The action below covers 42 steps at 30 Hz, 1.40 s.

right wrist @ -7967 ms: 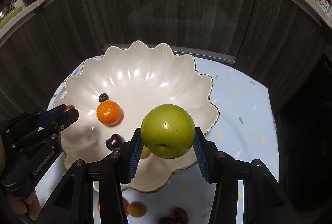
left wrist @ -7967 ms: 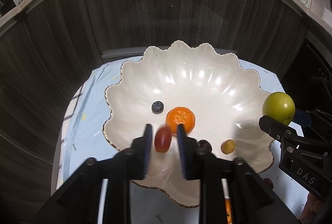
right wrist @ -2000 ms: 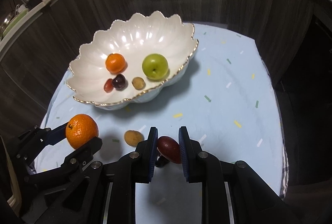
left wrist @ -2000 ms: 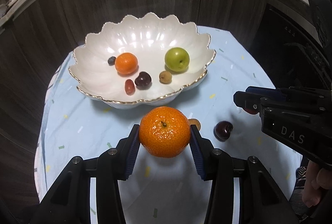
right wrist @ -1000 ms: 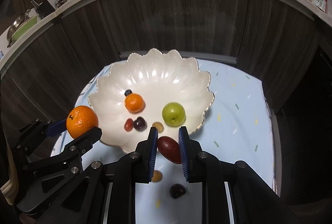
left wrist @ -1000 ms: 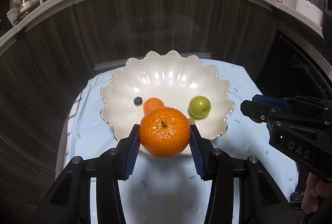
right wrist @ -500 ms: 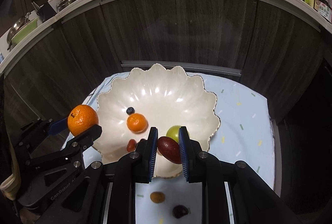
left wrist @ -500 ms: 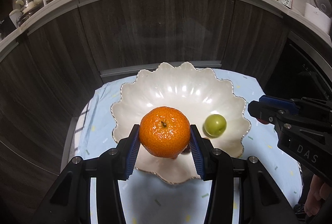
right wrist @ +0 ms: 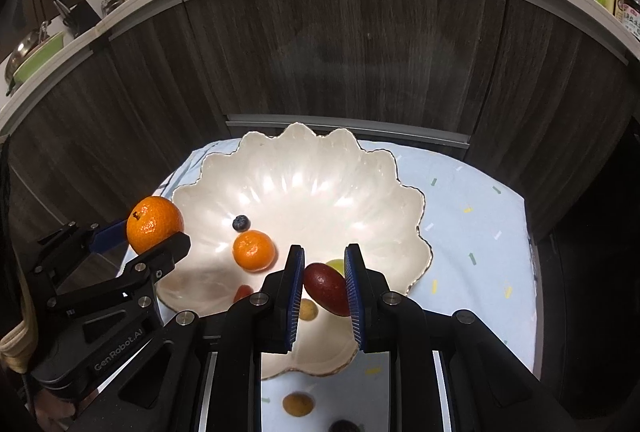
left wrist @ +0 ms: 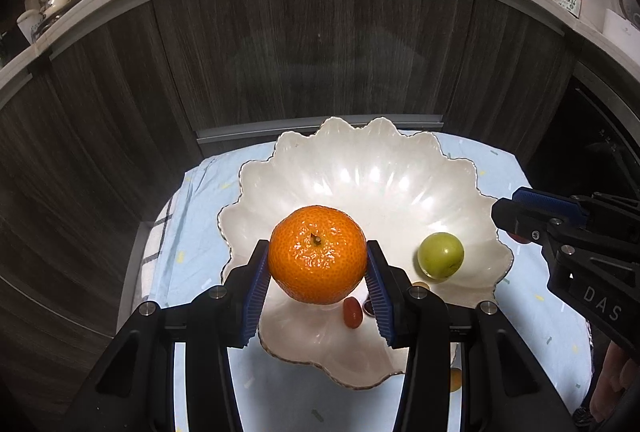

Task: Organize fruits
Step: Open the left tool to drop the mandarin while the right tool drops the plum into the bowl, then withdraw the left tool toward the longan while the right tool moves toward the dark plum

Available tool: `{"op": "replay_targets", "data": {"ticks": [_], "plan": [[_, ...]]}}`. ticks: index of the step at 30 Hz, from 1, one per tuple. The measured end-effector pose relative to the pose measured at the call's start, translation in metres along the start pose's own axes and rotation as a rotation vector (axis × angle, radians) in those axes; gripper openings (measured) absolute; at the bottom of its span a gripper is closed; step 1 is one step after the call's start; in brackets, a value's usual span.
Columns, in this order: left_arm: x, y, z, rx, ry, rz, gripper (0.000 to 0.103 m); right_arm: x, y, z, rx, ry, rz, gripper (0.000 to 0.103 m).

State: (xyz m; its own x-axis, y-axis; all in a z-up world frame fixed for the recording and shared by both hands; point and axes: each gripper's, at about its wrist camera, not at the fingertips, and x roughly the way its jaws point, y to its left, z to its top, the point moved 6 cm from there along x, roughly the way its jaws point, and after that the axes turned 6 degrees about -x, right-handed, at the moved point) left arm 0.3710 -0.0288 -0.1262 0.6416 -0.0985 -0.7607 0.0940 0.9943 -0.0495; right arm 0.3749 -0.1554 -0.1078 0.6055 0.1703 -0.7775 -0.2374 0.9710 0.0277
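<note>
My left gripper (left wrist: 318, 262) is shut on a large mandarin (left wrist: 317, 254) and holds it above the near left part of the white scalloped bowl (left wrist: 360, 167); it also shows in the right wrist view (right wrist: 154, 224). My right gripper (right wrist: 323, 282) is shut on a dark red oval fruit (right wrist: 326, 288) above the bowl's (right wrist: 304, 159) near side. In the bowl lie a green plum (left wrist: 441, 254), a small mandarin (right wrist: 254, 250), a blueberry (right wrist: 241, 222), a red grape (left wrist: 352, 310) and a small tan fruit (right wrist: 308, 310).
The bowl stands on a light blue cloth (right wrist: 480, 216) over a small round table. A tan fruit (right wrist: 297, 404) and a dark fruit (right wrist: 344, 426) lie on the cloth near me. Dark wood cabinet fronts (left wrist: 312, 47) rise just behind the table.
Both grippers have moved forward and lower over the bowl, each still holding its fruit. The bowl looks larger and nearer in both views.
</note>
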Motion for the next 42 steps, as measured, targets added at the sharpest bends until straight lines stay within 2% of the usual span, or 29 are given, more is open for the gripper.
{"op": "replay_targets", "data": {"ticks": [25,26,27,28,29,33,37,40,42], "plan": [[0.027,0.003,-0.022,-0.008,0.087,0.015,0.047,0.034,0.007,-0.024,0.018,0.088,0.048,0.024],[0.027,0.003,-0.022,-0.008,0.082,0.017,0.054,0.033,0.006,-0.024,0.019,0.086,0.04,0.025],[0.024,0.003,-0.02,-0.007,0.066,0.025,0.064,0.033,0.005,-0.023,0.022,0.084,0.038,0.033],[0.023,0.004,-0.019,-0.008,0.056,0.03,0.068,0.032,0.005,-0.023,0.025,0.082,0.037,0.04],[0.02,0.003,-0.017,-0.009,0.046,0.032,0.072,0.031,0.004,-0.023,0.028,0.077,0.032,0.043],[0.017,0.004,-0.014,-0.01,0.032,0.042,0.076,0.028,-0.001,-0.022,0.04,0.063,0.013,0.054],[0.012,0.006,-0.012,-0.011,0.016,0.059,0.084,0.023,-0.007,-0.02,0.051,0.046,-0.024,0.073],[0.008,0.007,-0.01,-0.015,0.006,0.066,0.088,0.016,-0.011,-0.018,0.053,0.028,-0.065,0.08],[0.004,0.008,-0.009,-0.016,0.001,0.066,0.089,0.012,-0.013,-0.016,0.056,0.019,-0.08,0.081]]}}
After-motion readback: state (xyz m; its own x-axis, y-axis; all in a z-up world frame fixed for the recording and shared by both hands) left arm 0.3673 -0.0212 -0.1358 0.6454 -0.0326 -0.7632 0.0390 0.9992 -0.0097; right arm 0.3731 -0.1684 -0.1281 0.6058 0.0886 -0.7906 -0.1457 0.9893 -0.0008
